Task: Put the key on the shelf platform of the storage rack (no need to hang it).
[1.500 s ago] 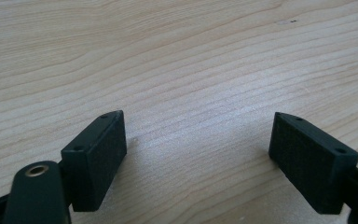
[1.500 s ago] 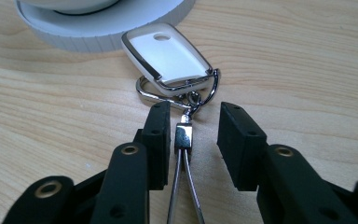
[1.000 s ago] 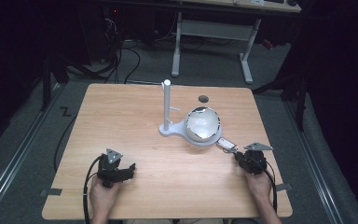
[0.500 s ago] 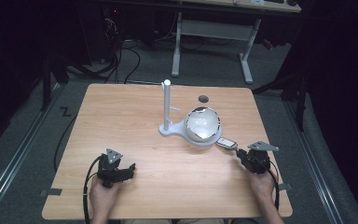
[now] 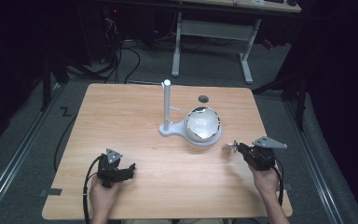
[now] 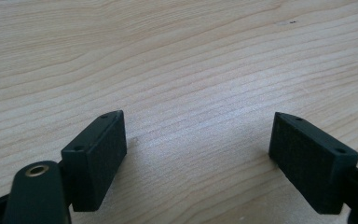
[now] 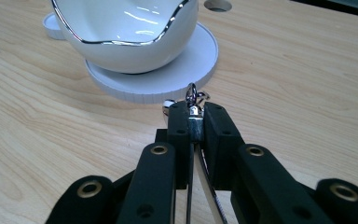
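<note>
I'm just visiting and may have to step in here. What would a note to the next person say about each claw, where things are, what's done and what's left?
Left claw: open, holding nothing, low over the table at the near left.
Right claw: shut on a small metal piece with a ring at its tip, held just in front of the white bowl.
The bowl sits on the round base of a white stand.
Done: the piece is picked up.
Left: probably hanging it on the stand or dropping it in the bowl.

A light wooden table (image 5: 121, 112) is standing on grey floor (image 5: 28, 121); a white-legged desk (image 5: 214, 28) and black cables (image 5: 121, 51) are sitting beyond in a dim room.
</note>
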`<state>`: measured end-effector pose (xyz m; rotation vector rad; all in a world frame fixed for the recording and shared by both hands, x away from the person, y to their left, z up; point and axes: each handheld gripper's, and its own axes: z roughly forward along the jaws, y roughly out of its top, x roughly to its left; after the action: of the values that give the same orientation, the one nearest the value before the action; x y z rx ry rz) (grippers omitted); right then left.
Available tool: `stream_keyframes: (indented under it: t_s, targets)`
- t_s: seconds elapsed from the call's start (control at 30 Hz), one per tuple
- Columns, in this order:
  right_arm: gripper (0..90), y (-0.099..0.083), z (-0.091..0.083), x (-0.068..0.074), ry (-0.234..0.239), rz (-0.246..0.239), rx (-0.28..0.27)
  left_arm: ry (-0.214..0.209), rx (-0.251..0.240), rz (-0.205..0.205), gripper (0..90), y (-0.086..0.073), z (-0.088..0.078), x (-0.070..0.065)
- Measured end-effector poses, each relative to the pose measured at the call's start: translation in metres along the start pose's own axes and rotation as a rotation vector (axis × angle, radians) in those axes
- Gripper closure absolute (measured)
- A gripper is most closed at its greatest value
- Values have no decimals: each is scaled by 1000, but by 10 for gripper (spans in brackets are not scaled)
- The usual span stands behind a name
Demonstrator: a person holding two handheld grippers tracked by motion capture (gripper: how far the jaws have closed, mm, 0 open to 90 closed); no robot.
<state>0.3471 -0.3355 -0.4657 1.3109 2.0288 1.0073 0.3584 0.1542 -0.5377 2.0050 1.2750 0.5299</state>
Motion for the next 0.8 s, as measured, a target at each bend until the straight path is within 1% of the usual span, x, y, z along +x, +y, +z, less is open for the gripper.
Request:
stream_keyframes:
  t_s: [0.17, 0.27, 0.4, 0.57, 0.6, 0.63, 0.67, 0.7, 0.8]
  targets:
    - [824, 4, -6, 2, 8, -20, -10, 2, -1, 1, 193, 0, 0, 0]
    - [823, 7, -10, 4, 24, -19, -22, 4, 0, 3, 192, 0, 0, -1]
    - [823, 12, -14, 7, 71, -8, -36, 5, 1, 4, 193, 0, 0, -1]
    - [823, 19, -18, 13, 103, -24, -52, 5, 1, 4, 193, 0, 0, -1]
    - [823, 20, -19, 15, 108, -20, -53, 5, 1, 4, 192, 0, 0, -1]
    - [823, 22, -19, 16, 116, -29, -58, 5, 1, 4, 192, 0, 0, -1]
    - [823, 22, -19, 16, 116, -29, -58, 5, 1, 4, 192, 0, 0, -1]
    - [823, 25, -19, 18, 130, -27, -58, 5, 1, 4, 193, 0, 0, -1]
    - [824, 29, -19, 20, 138, -40, -58, 5, 1, 4, 192, 0, 0, -1]
